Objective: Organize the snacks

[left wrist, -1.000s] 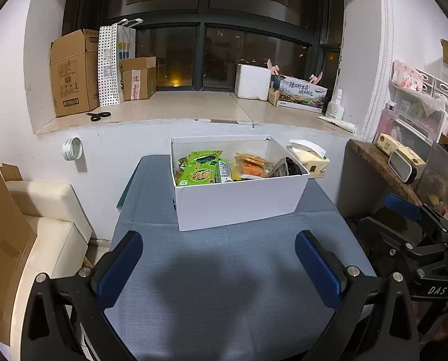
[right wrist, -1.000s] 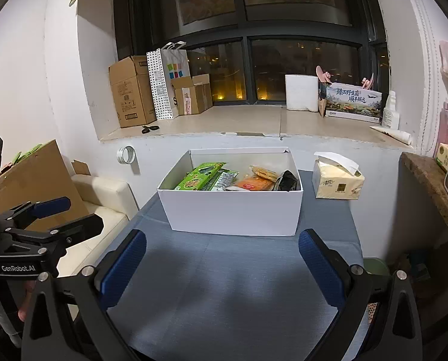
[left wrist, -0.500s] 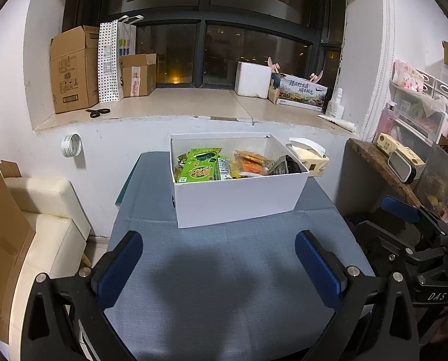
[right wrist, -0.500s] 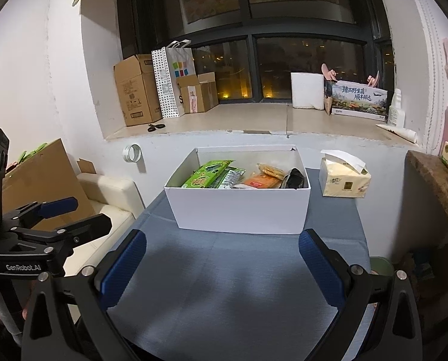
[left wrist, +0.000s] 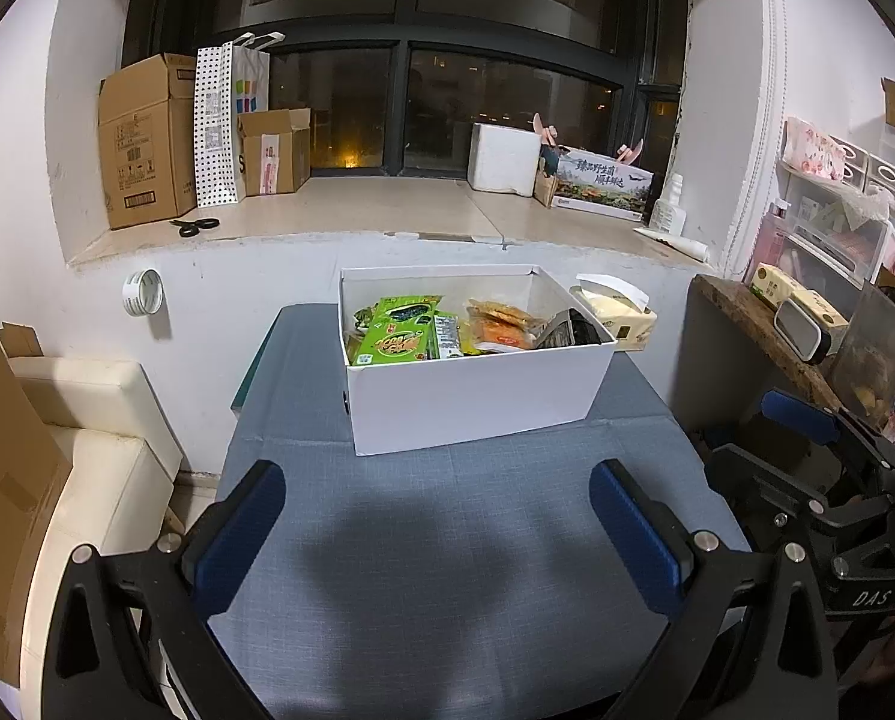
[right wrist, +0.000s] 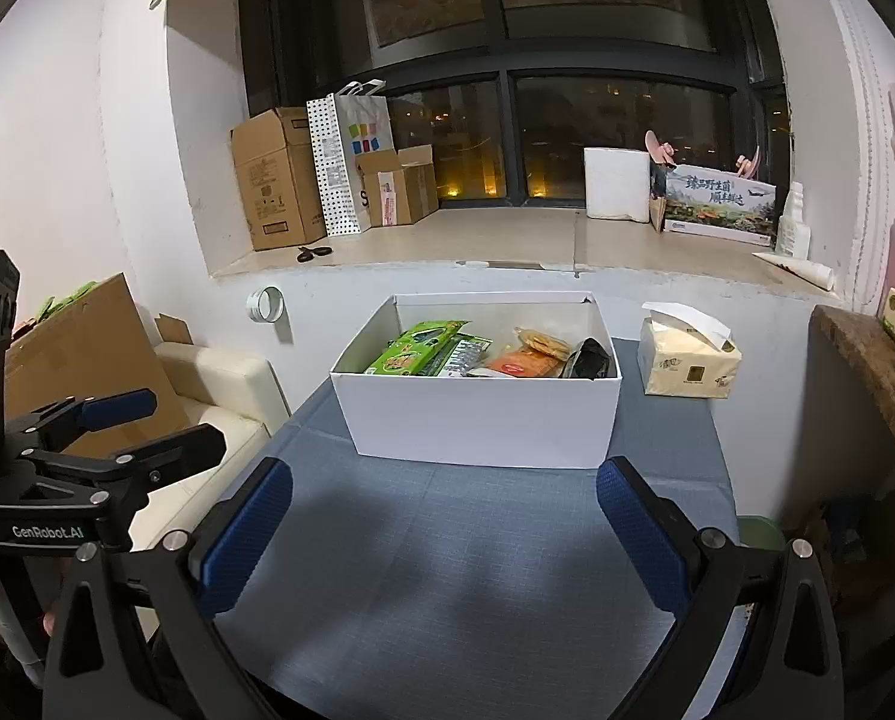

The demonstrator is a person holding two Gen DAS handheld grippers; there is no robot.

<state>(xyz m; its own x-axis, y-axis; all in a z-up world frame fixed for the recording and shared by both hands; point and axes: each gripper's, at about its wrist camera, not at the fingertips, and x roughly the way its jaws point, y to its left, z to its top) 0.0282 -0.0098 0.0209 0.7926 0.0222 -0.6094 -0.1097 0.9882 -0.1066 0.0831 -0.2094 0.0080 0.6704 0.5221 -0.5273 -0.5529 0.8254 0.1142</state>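
A white box (left wrist: 477, 396) (right wrist: 477, 420) stands at the far half of the blue-grey table (left wrist: 447, 570) (right wrist: 465, 570). Inside it lie snack packs: a green pack (left wrist: 396, 339) (right wrist: 414, 351) at the left, an orange pack (left wrist: 498, 324) (right wrist: 522, 363) in the middle, a dark pack (left wrist: 573, 330) (right wrist: 591, 357) at the right. My left gripper (left wrist: 438, 534) hangs open over the table's near part, well short of the box, nothing between its fingers. My right gripper (right wrist: 444, 534) is open too, equally empty and short of the box. Each gripper shows in the other's view, at the side.
A tissue pack (right wrist: 687, 360) (left wrist: 618, 315) sits on the table right of the box. A cream sofa (left wrist: 87, 420) and brown cardboard (right wrist: 87, 354) lie to the left. A wooden shelf (left wrist: 759, 324) with small items stands at the right. Cartons (left wrist: 147, 138) line the windowsill.
Both grippers have risen and drawn slightly back, so the box sits a little lower and farther in both views. Their fingers stay open and nothing was taken hold of.
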